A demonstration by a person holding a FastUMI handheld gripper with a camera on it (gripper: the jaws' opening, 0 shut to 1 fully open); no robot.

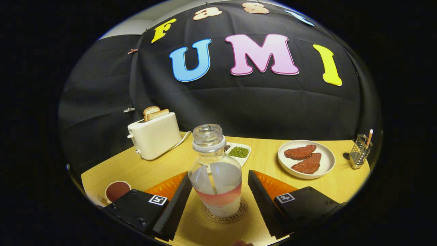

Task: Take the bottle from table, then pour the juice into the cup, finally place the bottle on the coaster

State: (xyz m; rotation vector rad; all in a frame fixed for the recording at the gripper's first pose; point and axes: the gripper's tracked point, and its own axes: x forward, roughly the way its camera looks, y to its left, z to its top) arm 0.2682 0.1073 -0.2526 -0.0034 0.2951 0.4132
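On the coaster (239, 212), bottle (215, 171) upright, uncapped mouth upward, between wide-apart tongs (218, 205), neither finger touching.

Gripper view: fisheye camera riding on the gripper (218, 201), set low over the table (136, 171), facing forward along both fingers toward the booth's black cloth wall (239, 102). Fingers stand spread apart. Very near: bottle (215, 171) between the fingers, standing on the coaster (239, 212). Farther off: toaster (155, 135) and plate (327, 164) near the wall.
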